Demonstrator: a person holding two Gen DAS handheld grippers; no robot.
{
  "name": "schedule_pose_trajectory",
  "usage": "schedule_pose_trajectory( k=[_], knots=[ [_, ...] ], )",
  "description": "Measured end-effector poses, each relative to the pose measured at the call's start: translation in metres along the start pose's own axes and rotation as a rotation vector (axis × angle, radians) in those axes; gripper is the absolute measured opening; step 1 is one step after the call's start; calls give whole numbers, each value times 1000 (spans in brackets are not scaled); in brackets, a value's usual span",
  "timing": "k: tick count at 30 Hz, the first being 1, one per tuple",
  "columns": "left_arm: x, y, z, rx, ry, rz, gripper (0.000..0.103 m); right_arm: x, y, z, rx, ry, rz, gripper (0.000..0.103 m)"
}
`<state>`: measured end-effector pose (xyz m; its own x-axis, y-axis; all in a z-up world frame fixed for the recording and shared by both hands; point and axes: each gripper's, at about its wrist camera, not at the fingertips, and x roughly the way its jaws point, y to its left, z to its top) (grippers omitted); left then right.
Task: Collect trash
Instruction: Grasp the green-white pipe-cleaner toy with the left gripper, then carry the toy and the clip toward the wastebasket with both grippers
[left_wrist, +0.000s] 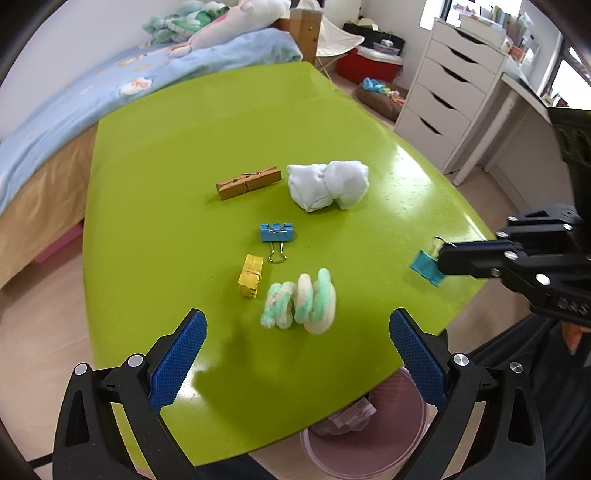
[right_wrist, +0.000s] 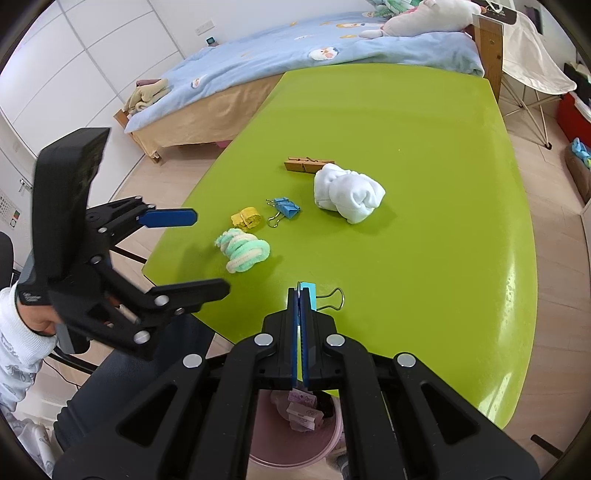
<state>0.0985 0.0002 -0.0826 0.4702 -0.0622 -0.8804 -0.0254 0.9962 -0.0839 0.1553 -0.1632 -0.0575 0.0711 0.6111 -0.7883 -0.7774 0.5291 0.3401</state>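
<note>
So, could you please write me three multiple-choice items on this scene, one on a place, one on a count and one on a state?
1. Where is the pink bin?
A. On the bed
B. On the floor under the near edge of the green table
C. On top of the white drawers

2. How many blue binder clips are in view?
A. One
B. Two
C. Four

3. What state is the left gripper in?
A. Open, holding nothing
B. Shut on the wooden clothespin
C. Shut on the white cloth

Answers:
1 B: the bin shows below the table's near edge.
2 B: one binder clip lies on the table, the other binder clip is held by the right gripper.
3 A: its jaws stand wide apart with nothing between them.
</note>
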Motion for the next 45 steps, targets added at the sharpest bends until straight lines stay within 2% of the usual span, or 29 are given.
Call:
schedule_pose_trajectory(
  k=[4,5,9,10,11,17,25,32,45],
  knots=[
    [8,-1,3,-5,15,4,94,-1,-1,-1,6,-6,5,1],
    [10,0,3,-9,19,2,87,-1,-2,-1,7,-7,7,1],
    [17,-1,4,-16,38,3,72,0,-4,-3,9,-9,8,1],
    [18,-1,4,-17,42,1,65,0,-3,-3,8,-9,8,1],
    [19,0,4,-17,45,1,55,0,-3,-3,8,-9,8,1],
    [20,1,4,-22,50,-1,15,0,-4,-4,9,-12,4,1],
    [5,1,2,-12,16,-16,11,-3,-2,-3,4,-18,-10,1],
    [-24,-6,-5,8,-26,-30,11,-24,10,-6,-20,-49,-33,1],
    [-80,-45,-52,86,-98,-83,11,-71,46,-46,-69,-90,-81,1]
  ],
)
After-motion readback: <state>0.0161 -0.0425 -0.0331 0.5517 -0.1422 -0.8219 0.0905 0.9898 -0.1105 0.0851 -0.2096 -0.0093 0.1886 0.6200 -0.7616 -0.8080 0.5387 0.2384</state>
